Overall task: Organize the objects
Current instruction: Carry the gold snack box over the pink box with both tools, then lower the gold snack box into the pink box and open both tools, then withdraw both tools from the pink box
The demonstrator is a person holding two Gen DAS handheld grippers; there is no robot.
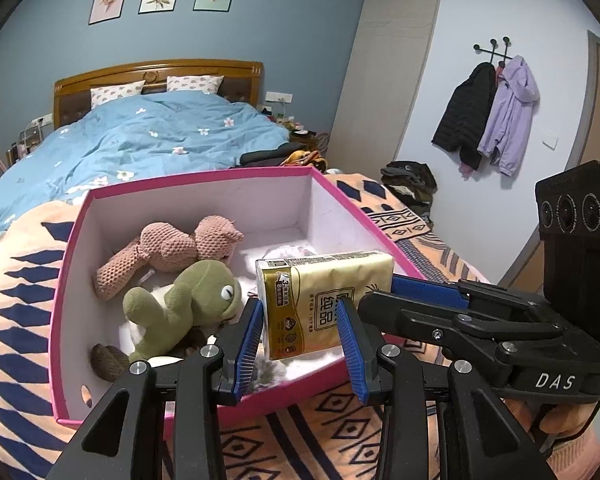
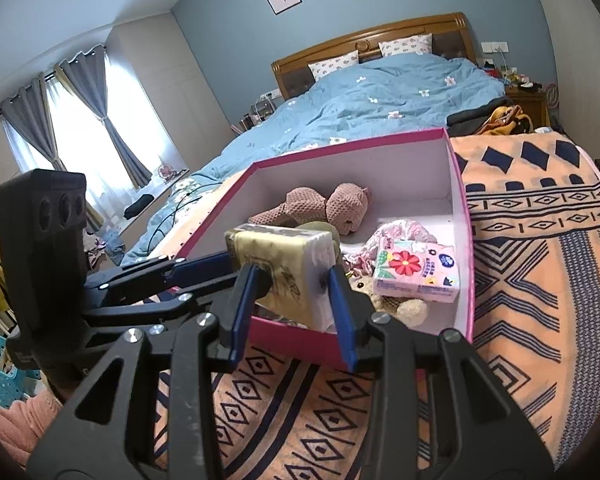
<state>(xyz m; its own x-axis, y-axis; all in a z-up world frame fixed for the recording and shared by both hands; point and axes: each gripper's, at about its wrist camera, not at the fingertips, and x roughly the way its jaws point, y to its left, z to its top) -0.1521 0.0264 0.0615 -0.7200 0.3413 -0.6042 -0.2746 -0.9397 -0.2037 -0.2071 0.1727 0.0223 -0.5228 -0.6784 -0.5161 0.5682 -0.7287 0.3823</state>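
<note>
From the left wrist view, we see the left gripper (image 1: 300, 320) with its jaws pinching a yellow tissue pack (image 1: 326, 300) from both sides. The pack hangs over the near part of the pink box (image 1: 364, 216). The right gripper (image 1: 396, 286) reaches in from the right, its blue pad against the pack's far end; whether it presses we cannot tell here. Its body reads "DAS". The pack bears Chinese print and a "3" we can read; the smaller text is too fine. Left of the jaws lie a green plush frog (image 1: 188, 304) and, beyond it, a pink knitted toy (image 1: 172, 248). A brown object (image 1: 108, 360) below the frog is half hidden and we cannot name it. The box's near wall is cut off by the gripper arms.

From the right wrist view, the right gripper (image 2: 292, 300) has its jaws closed on the white end of the same tissue pack (image 2: 284, 268), while the left gripper (image 2: 228, 258) comes in from the left onto the pack's other side. Right of the jaws, inside the pink box (image 2: 462, 216), lies a pink tissue packet (image 2: 418, 274) with a red flower; its writing is too small to read. A beige plush (image 2: 404, 308) beneath it is mostly covered. The pink knitted toy (image 2: 332, 208) lies beyond the jaws, and the frog is almost wholly hidden behind the pack. The box rests on an orange patterned blanket (image 2: 540, 260) on the bed.
</note>
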